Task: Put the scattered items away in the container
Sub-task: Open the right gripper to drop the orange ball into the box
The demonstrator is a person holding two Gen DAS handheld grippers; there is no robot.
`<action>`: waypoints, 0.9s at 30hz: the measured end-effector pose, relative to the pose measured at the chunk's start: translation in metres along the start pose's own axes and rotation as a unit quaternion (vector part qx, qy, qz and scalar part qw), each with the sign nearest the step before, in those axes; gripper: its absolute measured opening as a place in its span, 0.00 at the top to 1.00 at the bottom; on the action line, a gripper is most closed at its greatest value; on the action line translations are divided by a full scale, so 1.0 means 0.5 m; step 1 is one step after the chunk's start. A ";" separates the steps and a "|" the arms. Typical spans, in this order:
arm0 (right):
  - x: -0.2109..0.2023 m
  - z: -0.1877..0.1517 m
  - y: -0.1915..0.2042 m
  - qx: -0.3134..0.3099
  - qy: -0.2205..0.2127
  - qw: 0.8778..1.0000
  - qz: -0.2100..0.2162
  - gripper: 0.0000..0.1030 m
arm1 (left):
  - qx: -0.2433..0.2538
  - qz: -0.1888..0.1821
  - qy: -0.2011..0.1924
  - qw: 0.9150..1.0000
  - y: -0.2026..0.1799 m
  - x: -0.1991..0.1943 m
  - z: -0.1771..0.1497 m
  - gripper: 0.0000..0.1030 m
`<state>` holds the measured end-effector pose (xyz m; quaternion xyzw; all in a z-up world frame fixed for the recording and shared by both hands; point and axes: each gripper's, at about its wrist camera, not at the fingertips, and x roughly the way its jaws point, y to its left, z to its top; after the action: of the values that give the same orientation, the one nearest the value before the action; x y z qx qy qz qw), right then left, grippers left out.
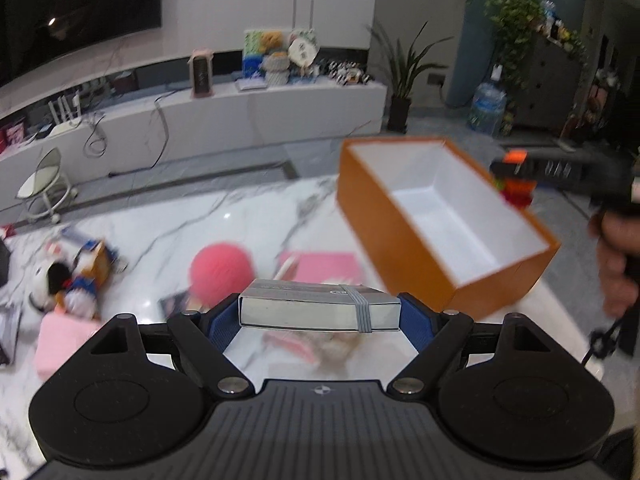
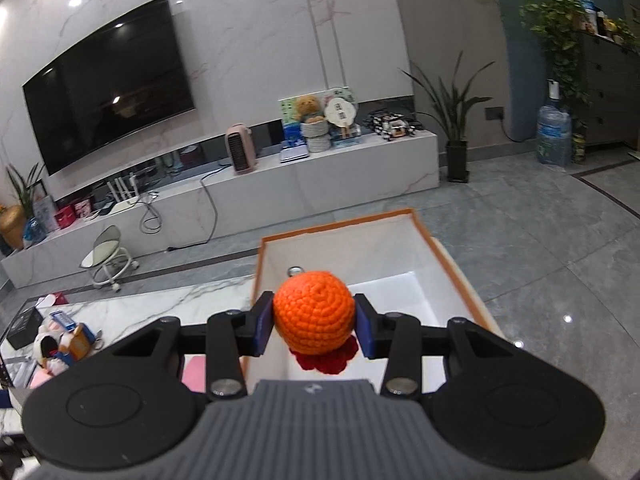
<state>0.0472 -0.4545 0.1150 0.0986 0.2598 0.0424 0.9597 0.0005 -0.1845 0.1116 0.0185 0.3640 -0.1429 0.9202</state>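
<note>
Over the marble desk [image 1: 168, 224], my right jaws pinch a soft, light crochet ball [image 2: 314, 312] above the orange box [image 2: 460, 276], while my left jaws clamp a stiff silver box [image 1: 320, 310] by its ends.

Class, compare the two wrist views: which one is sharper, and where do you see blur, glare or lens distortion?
Left wrist view: motion-blurred orange box and pink ball; the held silver box stays sharp. Right wrist view: crisp orange crochet ball, ceiling-light glare on the TV, fisheye-bent walls.
</note>
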 end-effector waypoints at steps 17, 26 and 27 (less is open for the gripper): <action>0.011 0.011 -0.100 0.048 0.008 0.998 -0.046 0.57 | -0.067 -0.118 -0.003 0.991 -0.136 0.163 0.119 0.07; 0.019 0.004 -0.109 0.037 0.024 0.997 -0.064 0.32 | -0.086 -0.112 0.001 0.990 -0.139 0.207 0.121 0.04; 0.018 0.004 -0.111 0.041 0.024 0.997 -0.061 0.32 | -0.090 -0.114 0.000 0.989 -0.137 0.206 0.121 0.03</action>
<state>0.0576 -0.5080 0.1006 0.1210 0.2898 -0.0241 0.9491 0.0934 -0.2840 0.0913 -0.1062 0.3751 -0.2139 0.8957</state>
